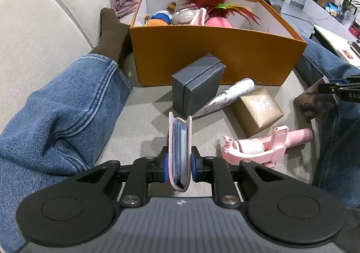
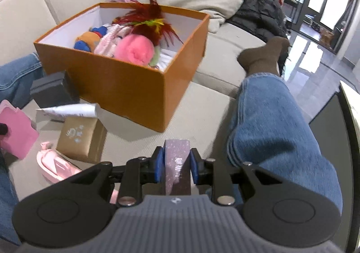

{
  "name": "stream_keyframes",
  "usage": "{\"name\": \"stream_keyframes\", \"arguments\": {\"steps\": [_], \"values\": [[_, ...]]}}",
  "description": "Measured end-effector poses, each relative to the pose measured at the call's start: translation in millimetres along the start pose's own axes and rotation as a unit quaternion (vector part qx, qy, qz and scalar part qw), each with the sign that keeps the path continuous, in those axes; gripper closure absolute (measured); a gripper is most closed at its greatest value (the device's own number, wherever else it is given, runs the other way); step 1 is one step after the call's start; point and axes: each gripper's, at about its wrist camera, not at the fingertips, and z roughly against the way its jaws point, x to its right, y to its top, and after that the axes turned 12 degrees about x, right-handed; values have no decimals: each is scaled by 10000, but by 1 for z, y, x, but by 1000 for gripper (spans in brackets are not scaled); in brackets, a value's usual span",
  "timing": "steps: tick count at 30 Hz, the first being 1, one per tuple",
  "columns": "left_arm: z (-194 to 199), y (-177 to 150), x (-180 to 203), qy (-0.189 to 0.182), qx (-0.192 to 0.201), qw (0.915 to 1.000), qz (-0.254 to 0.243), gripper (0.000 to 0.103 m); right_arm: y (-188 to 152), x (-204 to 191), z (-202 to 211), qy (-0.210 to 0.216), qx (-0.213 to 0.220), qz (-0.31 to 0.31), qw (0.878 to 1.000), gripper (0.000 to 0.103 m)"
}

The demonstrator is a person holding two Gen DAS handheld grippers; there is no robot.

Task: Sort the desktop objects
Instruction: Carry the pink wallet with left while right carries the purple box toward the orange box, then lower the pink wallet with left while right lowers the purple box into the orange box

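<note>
My left gripper (image 1: 180, 164) is shut on a pink card holder (image 1: 180, 149), held upright on edge above the sofa seat; the same holder shows at the left edge of the right wrist view (image 2: 16, 134). My right gripper (image 2: 176, 162) is shut on a small speckled mauve box (image 2: 177, 162), which appears in the left wrist view as a dark box at the right edge (image 1: 312, 101). Ahead stands an open orange box (image 1: 202, 54) (image 2: 135, 86) holding plush toys and red feathers.
On the sofa seat lie a dark grey box (image 1: 195, 86) (image 2: 51, 88), a white tube (image 1: 227, 95) (image 2: 67, 111), a gold box (image 1: 256, 108) (image 2: 81, 138) and a pink selfie stick (image 1: 265, 147) (image 2: 56, 165). A person's jeans-clad legs flank the seat on both sides.
</note>
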Motion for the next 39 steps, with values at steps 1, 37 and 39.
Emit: {"name": "stream_keyframes", "arguments": {"steps": [1, 37, 39], "values": [[1, 0, -1, -5, 7, 10000, 24, 83, 0, 0, 1, 4, 12, -47, 10000, 77], [-56, 181, 34, -1462, 897, 9852, -46, 85, 187, -2, -62, 134, 118, -342, 9993, 79], [-75, 187, 39, -1563, 789, 9845, 25, 85, 192, 3, -83, -18, -21, -375, 9993, 79]]}}
